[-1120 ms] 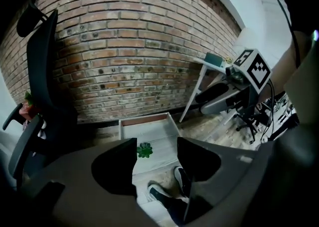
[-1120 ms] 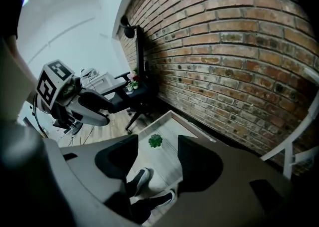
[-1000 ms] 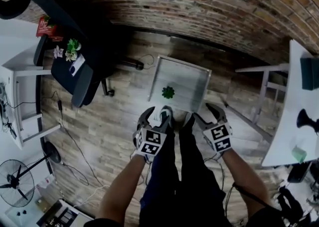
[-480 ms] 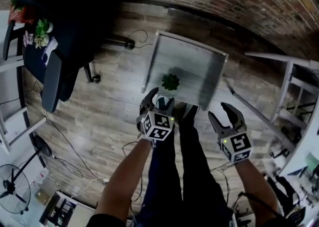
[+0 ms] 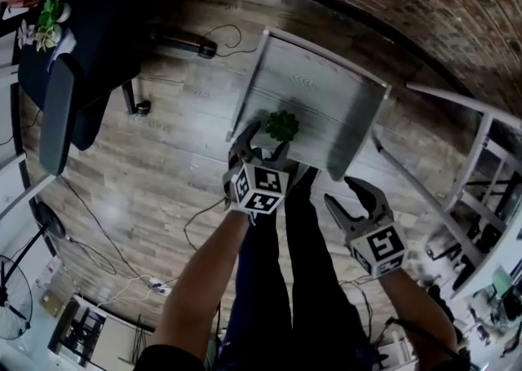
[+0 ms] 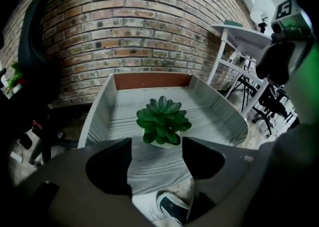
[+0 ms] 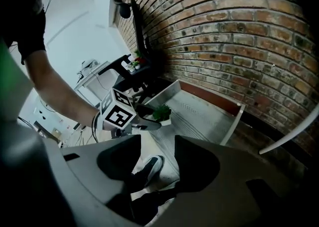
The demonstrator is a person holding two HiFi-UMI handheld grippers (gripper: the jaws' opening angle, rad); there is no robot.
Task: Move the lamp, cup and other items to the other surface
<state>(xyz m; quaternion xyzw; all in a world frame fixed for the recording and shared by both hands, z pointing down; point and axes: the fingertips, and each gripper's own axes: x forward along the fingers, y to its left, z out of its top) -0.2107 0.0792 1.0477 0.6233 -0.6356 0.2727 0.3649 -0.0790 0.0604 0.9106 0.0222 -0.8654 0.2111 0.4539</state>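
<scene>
Brick wall (image 5: pixel 424 2), black chair (image 5: pixel 61 108), wood floor (image 5: pixel 147 190)

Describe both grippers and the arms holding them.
The left gripper and right gripper match: grey bodies, two dark curved fingers, and a white cube with black square markers. The forearms are bare; a dark short sleeve shows above the left one.

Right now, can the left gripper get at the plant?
Probably yes. The left gripper has its jaws wide apart, having just been opening, with nothing between them. The plant stands just ahead of them, alone on the table, with nothing in the way.
</scene>
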